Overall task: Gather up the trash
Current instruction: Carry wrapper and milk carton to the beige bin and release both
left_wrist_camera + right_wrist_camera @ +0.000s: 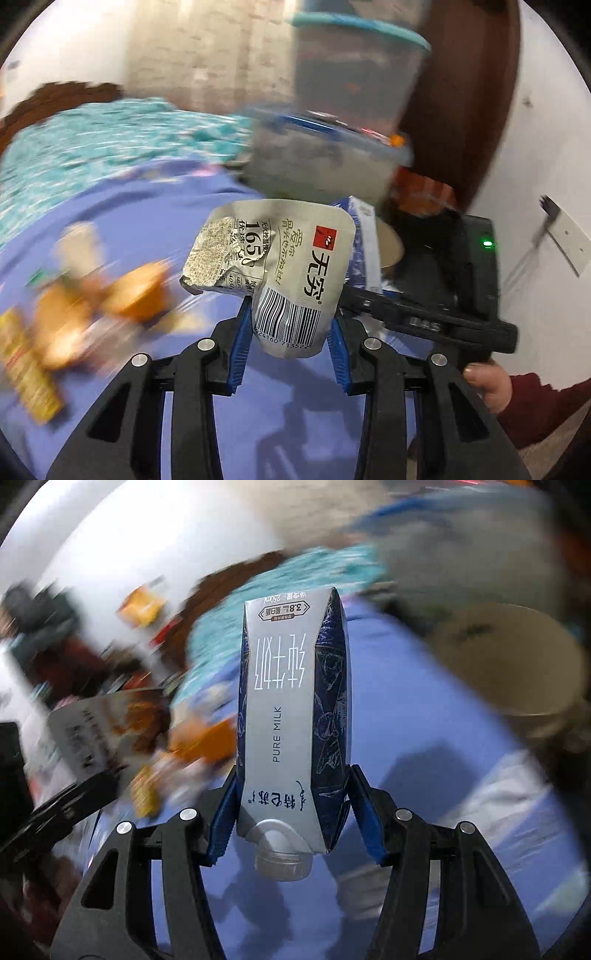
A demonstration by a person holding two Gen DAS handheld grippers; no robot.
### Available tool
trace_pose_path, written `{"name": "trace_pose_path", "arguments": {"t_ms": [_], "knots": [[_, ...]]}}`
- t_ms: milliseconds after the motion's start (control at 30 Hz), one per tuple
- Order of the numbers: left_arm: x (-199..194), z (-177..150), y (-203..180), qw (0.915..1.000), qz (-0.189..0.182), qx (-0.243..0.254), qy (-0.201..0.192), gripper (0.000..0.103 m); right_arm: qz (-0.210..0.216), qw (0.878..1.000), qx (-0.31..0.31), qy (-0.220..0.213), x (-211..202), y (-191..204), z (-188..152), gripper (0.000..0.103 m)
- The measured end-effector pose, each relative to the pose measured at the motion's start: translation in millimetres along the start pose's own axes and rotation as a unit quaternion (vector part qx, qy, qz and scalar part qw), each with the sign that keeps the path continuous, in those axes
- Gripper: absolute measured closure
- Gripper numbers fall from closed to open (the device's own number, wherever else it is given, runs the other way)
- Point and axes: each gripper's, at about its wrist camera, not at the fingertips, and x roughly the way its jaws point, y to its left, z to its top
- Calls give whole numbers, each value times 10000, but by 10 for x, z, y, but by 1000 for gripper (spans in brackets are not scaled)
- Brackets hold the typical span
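Left hand-held gripper [290,334] pinches a crumpled wrapper [273,266], right hand-held gripper [291,812] clamps a milk carton [291,709], both lifted for binning.

L gripper [290,328] angled down, blue pads clamped on a wrapper [280,266]. R gripper [291,805] likewise, pinching a milk carton [291,709]. R hand [487,384] w/ dark red sleeve grips its handle.

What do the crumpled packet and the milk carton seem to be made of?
Crumpled packet: thin foil-like film, matte grey print, judging by its sharp creases and curled edges. Milk carton: coated paperboard, smooth satin silver and dark blue, with crisp folded edges; its cap looks like translucent plastic.
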Motion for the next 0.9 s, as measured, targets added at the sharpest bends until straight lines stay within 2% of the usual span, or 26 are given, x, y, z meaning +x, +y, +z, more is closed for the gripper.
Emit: {"name": "trace_pose_path", "arguments": {"t_ms": [133, 300, 333, 367, 400, 433, 467, 500, 633, 733, 833, 900], "knots": [[765, 524, -351, 9966, -726, 174, 361, 68, -439, 9970, 635, -84, -53, -687, 314, 44], [1688, 1041, -576, 9847, -1488, -36, 902, 68, -639, 9934, 939, -146, -14, -1044, 542, 44], [1773, 1082, -596, 9821, -1594, -80, 1000, 67, -667, 9922, 1038, -173, 21, -1084, 568, 42], [1960, 1134, -612, 9788, -1684, -140, 1161, 67, -662, 9914, 1108, -200, -6, -1154, 558, 35], [2147, 1174, -616, 9774, -1628, -212, 1333, 64, -670, 9900, 1211, -271, -14, -1194, 553, 27], [2258, 1182, -613, 9772, -1530, -276, 1448, 46, -687, 9889, 1267, -354, -39, -1209, 549, 26], [2382, 1189, -589, 9780, -1360, -399, 1531, 33, -691, 9887, 1254, -443, -71, -1234, 534, 26], [2455, 1194, -565, 9791, -1252, -490, 1528, 32, -749, 9881, 1213, -580, -122, -1227, 524, 25], [2334, 1114, -488, 9790, -1262, -542, 1508, 32, -905, 9854, 1077, -955, -260, -1186, 511, 24], [1965, 991, -442, 9844, -1095, -364, 1326, 32, -1007, 9822, 939, -1275, -367, -1081, 473, 25], [1517, 752, -373, 9887, -950, -201, 1138, 32, -813, 9847, 731, -1355, -395, -860, 408, 35], [1240, 547, -261, 9905, -866, -202, 1045, 32, -607, 9895, 470, -1225, -343, -650, 378, 45]]}}
